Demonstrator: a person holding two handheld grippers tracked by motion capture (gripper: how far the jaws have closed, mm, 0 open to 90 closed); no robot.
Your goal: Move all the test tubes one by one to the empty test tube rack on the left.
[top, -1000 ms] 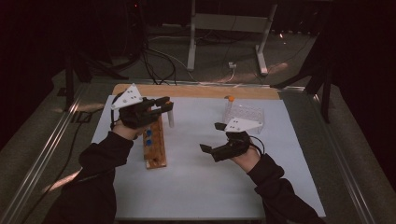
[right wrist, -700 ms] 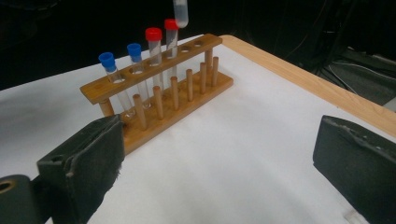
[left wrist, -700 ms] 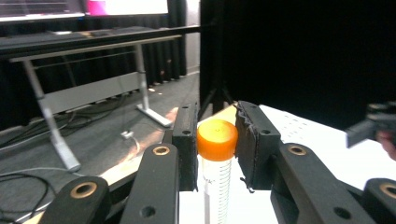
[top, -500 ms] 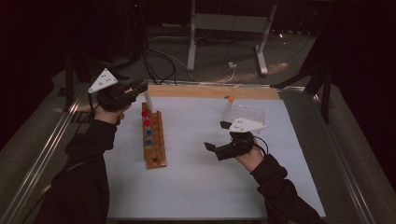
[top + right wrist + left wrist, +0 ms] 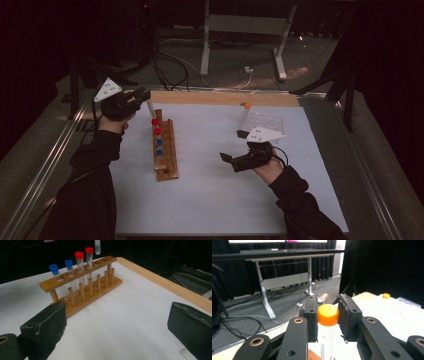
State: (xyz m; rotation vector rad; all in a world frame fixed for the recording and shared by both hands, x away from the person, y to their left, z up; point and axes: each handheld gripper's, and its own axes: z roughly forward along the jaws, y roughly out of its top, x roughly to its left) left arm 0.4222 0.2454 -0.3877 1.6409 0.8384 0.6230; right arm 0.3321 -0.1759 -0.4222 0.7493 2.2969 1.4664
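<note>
1. Room dim; the white mat is the brightest patch, dark all round it.
2. Soft grain across the high view, corners near black.
3. Left gripper view: orange cap sharp, floor behind softer.
4. Right gripper view: wooden rack clear, near black pads blurred; mat glares pale.

In my left tool's view, the orange-capped tube runs off the bottom edge, its lower end unseen. In my right tool's view, only the rounded tip of a tube hangs in from the top edge above the wooden rack. From above, the clear rack is too dim to count its holes.
</note>
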